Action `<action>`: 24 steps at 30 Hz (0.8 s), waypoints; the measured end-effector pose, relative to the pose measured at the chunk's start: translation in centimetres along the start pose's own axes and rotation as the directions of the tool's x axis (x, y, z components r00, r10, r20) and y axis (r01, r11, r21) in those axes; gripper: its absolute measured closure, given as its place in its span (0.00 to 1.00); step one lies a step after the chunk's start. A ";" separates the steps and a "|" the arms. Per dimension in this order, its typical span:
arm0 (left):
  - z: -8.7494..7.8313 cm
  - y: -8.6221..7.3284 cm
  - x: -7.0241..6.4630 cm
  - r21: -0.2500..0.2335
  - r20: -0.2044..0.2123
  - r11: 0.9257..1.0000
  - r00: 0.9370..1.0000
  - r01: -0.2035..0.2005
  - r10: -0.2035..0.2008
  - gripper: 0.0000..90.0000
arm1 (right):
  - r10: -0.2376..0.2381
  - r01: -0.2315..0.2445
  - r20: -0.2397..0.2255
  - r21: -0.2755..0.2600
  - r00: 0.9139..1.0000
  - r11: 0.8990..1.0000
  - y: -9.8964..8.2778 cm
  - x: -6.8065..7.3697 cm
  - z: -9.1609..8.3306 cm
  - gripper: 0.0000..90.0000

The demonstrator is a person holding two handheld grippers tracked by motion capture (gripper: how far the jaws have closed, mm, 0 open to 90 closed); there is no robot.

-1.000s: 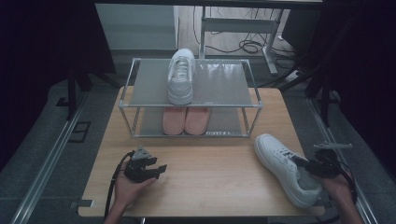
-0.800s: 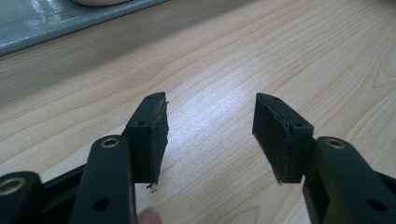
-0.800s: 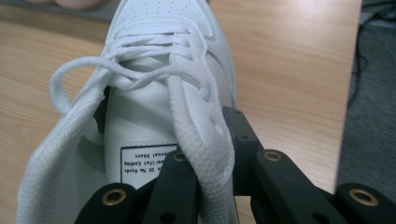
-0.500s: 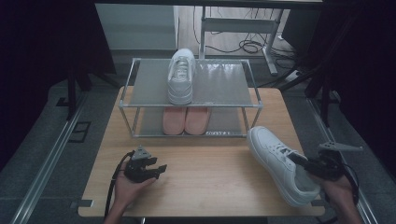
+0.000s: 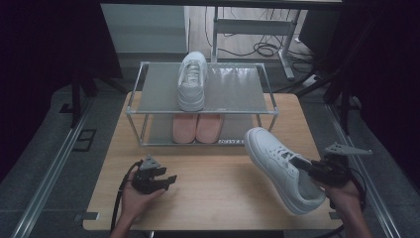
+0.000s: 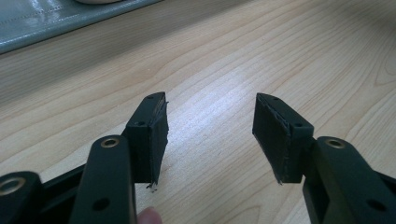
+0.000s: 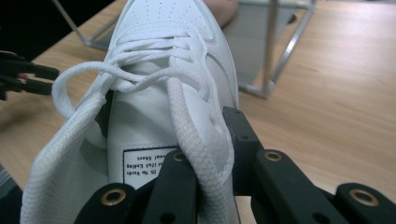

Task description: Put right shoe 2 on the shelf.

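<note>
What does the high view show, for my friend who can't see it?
The right gripper holds a white shoe by its side wall, toe raised toward a two-shelf rack. The rack has another white shoe on top and pink shoes below. The left gripper rests open on the wooden table.

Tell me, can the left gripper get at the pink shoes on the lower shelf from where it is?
Probably yes. The left gripper is open and holds nothing, with bare table between it and the pink shoes, and the rack's front looks open.
</note>
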State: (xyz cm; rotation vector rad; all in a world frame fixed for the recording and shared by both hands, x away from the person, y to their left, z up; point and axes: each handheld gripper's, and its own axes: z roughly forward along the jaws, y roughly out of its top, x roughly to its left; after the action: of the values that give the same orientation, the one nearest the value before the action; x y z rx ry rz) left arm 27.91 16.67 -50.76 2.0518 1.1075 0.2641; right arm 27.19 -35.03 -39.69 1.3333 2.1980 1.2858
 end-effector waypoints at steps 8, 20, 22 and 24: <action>-0.1 0.0 0.1 -0.003 -0.002 1.000 1.000 0.007 -0.007 0.51 | -0.046 0.044 -0.055 -0.044 0.997 0.998 1.9 2.6 1.0 0.93; 0.1 -0.1 0.0 0.001 0.001 1.000 1.000 0.004 -0.004 0.51 | -0.092 0.076 -0.111 -0.141 0.990 0.987 5.3 5.5 1.5 0.93; 0.1 0.0 -0.1 0.005 0.002 1.000 1.000 0.003 -0.003 0.51 | -0.084 0.066 -0.118 -0.150 0.989 0.986 6.0 5.5 1.6 0.93; 0.1 -0.1 -0.1 0.006 0.003 1.000 1.000 0.002 -0.002 0.51 | -0.079 0.060 -0.118 -0.157 0.990 0.986 6.7 5.6 1.7 0.93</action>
State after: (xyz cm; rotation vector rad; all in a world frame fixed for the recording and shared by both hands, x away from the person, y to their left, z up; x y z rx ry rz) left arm 27.90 16.55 -50.88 2.0563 1.1095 0.2567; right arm 29.09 -28.30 -34.14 1.1372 2.1548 1.5139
